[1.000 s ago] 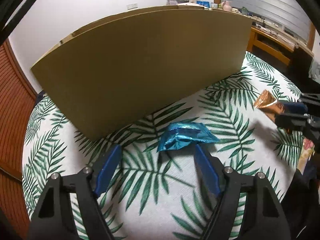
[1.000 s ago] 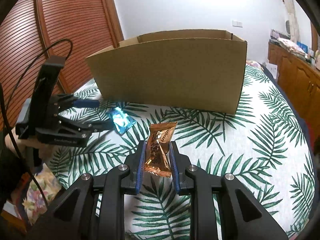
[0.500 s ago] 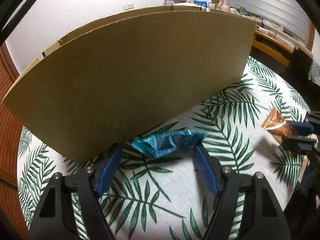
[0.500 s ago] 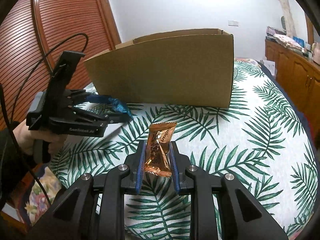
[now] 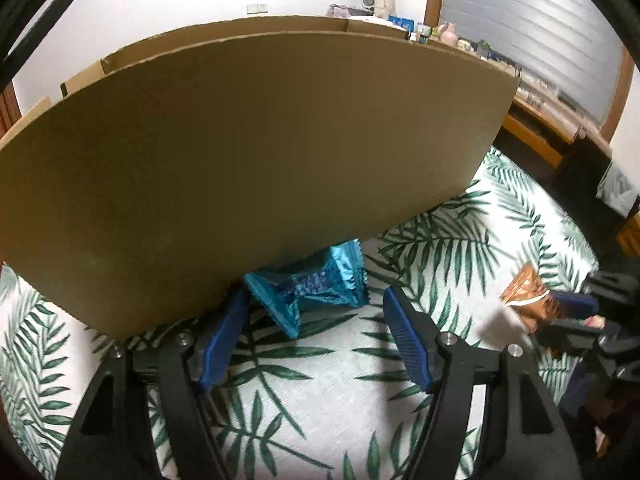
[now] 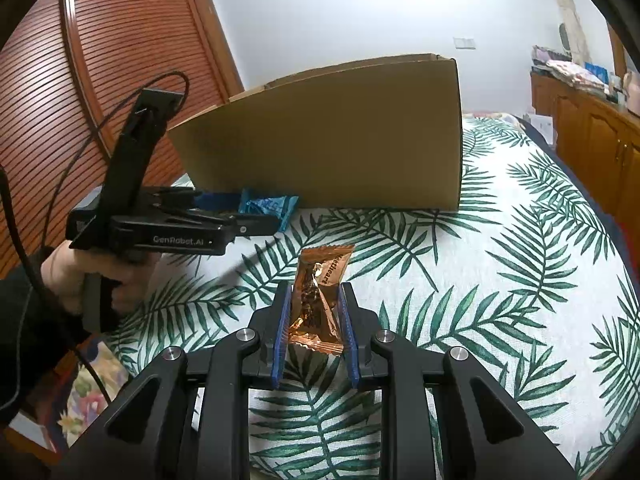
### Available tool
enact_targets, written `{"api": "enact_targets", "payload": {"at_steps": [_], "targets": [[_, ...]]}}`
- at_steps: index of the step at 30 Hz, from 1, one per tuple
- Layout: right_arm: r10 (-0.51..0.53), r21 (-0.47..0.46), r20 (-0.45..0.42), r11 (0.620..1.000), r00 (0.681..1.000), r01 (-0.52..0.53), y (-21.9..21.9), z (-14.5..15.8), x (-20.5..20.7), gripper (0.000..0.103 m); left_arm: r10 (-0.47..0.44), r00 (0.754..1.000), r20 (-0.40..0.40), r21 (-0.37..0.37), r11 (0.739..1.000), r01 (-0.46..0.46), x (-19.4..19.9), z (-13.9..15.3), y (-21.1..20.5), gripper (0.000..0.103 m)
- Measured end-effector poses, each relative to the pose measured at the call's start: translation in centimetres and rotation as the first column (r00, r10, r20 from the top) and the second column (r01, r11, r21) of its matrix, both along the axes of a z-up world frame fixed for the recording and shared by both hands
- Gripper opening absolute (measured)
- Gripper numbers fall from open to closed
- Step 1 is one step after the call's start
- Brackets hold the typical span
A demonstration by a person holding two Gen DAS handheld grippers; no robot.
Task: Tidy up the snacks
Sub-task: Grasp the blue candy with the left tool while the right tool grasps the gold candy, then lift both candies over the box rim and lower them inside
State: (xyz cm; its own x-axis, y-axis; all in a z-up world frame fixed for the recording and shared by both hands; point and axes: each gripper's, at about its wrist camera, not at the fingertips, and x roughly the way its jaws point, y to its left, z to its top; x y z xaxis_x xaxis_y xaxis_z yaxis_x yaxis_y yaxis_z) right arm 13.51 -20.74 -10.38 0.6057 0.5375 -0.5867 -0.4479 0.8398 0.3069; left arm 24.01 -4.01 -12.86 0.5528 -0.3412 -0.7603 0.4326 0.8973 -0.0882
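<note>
We work on a bed (image 6: 500,280) spread with a palm-leaf cloth, where a large cardboard box (image 6: 340,136) stands open-topped. We judge the step to be gathering loose snacks for that box. Our left tool (image 5: 312,322) stands wide around the blue snack packet (image 5: 316,284), which lies against the box wall, ungripped. Our right tool (image 6: 314,312) is clamped narrow on the copper snack packet (image 6: 320,280). Next, we must close on the blue packet and lift both over the rim.

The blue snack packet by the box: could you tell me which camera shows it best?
The left wrist view: the blue snack packet lies close, crumpled, against the cardboard box. The right wrist view shows it small and partly hidden behind the left tongs.
</note>
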Motion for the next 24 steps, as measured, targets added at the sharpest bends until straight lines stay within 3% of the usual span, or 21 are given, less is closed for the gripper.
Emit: {"api": "enact_targets", "payload": {"at_steps": [1,2,4,8,12,24], "targets": [[0.002,0.0,0.0,1.0,1.0,-0.002,0.0,0.0,0.0,0.022,0.004,1.0,-0.001,-0.012,1.0,-0.004,0.0,0.0,0.0,0.068],[0.005,0.002,-0.002,1.0,1.0,-0.005,0.0,0.0,0.0,0.022,0.012,1.0,-0.003,-0.019,1.0,-0.012,-0.1,0.0,-0.1,0.061],[0.01,0.007,-0.004,1.0,1.0,-0.01,0.1,-0.1,0.0,0.022,0.036,0.999,-0.014,-0.028,0.999,-0.036,0.0,0.0,-0.1,0.034],[0.011,0.007,-0.005,1.0,1.0,-0.011,0.0,-0.3,0.1,0.022,0.052,0.999,-0.009,-0.039,0.998,-0.052,-0.3,0.0,0.0,0.019],[0.002,0.014,-0.009,1.0,1.0,-0.001,-0.3,-0.4,0.2,0.022,0.051,0.999,0.008,-0.045,0.998,-0.05,-1.5,0.3,-0.2,0.013],[-0.004,0.001,0.017,1.0,1.0,0.004,-0.3,0.2,-0.7,0.022,0.099,0.989,0.107,-0.096,0.991,-0.088,-6.5,1.9,0.9,0.013]]}}
